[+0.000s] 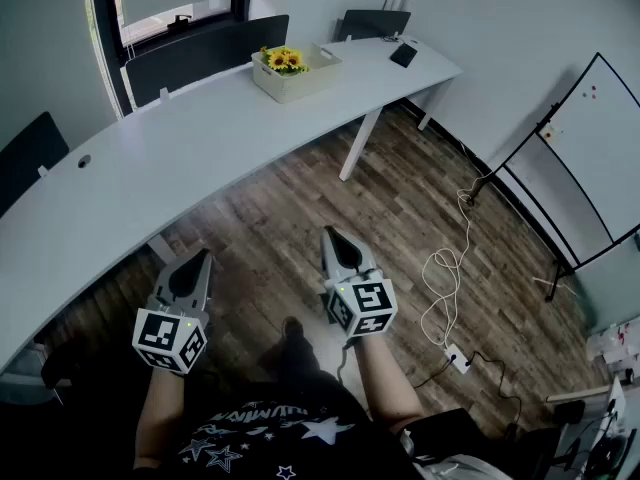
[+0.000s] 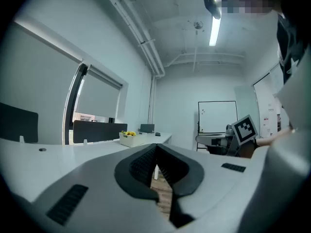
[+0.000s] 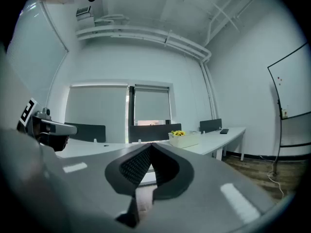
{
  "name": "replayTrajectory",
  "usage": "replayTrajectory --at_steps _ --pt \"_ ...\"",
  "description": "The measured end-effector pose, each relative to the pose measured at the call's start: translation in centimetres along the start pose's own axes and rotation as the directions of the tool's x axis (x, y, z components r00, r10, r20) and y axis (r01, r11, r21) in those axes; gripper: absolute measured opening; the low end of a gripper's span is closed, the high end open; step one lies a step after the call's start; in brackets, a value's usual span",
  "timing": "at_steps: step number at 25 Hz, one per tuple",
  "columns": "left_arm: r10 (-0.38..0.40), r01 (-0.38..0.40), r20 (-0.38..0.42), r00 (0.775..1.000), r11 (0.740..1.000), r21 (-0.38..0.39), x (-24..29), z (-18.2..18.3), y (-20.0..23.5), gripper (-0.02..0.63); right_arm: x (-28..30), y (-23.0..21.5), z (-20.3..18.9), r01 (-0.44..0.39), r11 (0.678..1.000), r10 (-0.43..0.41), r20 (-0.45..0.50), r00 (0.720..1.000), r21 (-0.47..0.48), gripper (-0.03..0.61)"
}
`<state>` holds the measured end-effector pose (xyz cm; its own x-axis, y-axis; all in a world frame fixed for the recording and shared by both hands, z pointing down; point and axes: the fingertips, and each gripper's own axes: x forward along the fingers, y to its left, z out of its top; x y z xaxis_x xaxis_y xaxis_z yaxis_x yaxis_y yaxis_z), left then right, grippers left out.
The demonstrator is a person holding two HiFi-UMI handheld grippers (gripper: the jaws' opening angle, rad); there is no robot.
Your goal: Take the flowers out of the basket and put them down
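At the far end of the tabletop (image 1: 200, 138), flowers (image 1: 283, 60) sit untouched in their basket (image 1: 300, 83).
The left hand-held gripper (image 1: 207, 255) and right hand-held gripper (image 1: 330, 232) are closed, empty and well short of the tabletop. The reach seems unstarted, so next they must approach and open.

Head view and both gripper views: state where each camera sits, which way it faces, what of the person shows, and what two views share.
Head view: on the head, steeply down at desk and floor; forearms, left claw, right claw show.
Left gripper view: on the left claw, level along shut jaws toward the whiteboard; right claw's cube shows.
Right gripper view: on the right claw, level along shut jaws toward windows; left claw's cube shows.
Shared: all show the basket.
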<state>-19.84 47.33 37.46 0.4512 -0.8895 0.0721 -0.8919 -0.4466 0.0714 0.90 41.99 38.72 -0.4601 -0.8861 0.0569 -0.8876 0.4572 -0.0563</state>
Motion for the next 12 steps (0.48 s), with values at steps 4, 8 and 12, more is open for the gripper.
replayTrajectory --at_steps 4,8,12 --pt "-0.012 0.012 -0.001 1.0 1.0 -0.01 0.7 0.1 -0.4 0.009 -0.4 -0.9 -0.1 0.008 1.0 -0.008 0.005 1.0 0.016 0.003" --pt "-0.022 0.022 -0.003 1.0 1.0 -0.015 1.4 0.0 -0.7 0.009 -0.6 -1.4 -0.3 0.015 1.0 -0.015 -0.001 1.0 0.016 0.002" --pt "-0.037 0.037 -0.01 0.999 0.999 -0.022 2.7 -0.4 -0.8 0.009 -0.7 -2.1 -1.0 0.024 1.0 -0.024 -0.025 0.999 0.017 0.002"
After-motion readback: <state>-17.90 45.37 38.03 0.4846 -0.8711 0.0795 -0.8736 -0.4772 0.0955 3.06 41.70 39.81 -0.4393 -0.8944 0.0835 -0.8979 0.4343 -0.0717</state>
